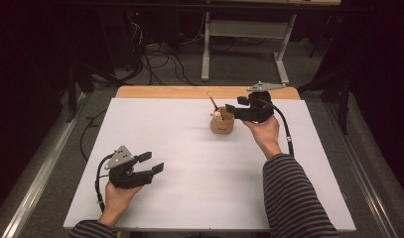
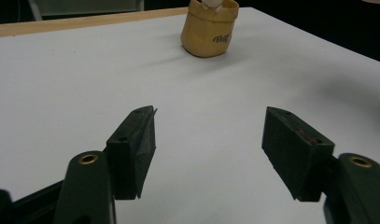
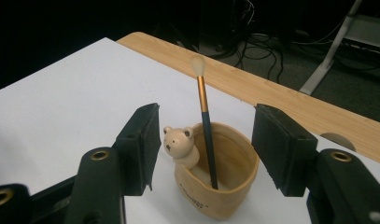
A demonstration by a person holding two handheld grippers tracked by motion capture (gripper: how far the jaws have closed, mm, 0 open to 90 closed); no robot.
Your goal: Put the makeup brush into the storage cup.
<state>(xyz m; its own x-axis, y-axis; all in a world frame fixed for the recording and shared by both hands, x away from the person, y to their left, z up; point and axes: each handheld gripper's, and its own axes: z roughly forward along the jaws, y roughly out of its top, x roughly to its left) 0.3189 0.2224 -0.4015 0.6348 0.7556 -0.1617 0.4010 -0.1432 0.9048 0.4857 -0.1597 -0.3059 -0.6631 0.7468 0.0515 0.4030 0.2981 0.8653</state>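
The right gripper [image 3: 204,149] hangs wide open, holding nothing. Between its jaws, just beyond them, stands the tan bear cup [image 3: 220,186] holding an upright brush [image 3: 205,116].

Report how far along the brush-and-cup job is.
Done: the makeup brush stands bristles-up inside the tan bear cup. In hand: nothing; the right gripper hangs open just beside the cup, its pads clear of the brush. The left gripper rests open near the table's front. Left: seemingly only pulling the right gripper away.

I count one tan cup [image 1: 222,123] at my one o'clock, one brush [image 3: 205,114] standing in it, one little bear [image 3: 180,143] on its rim, and my two tools on one bench [image 1: 199,163].
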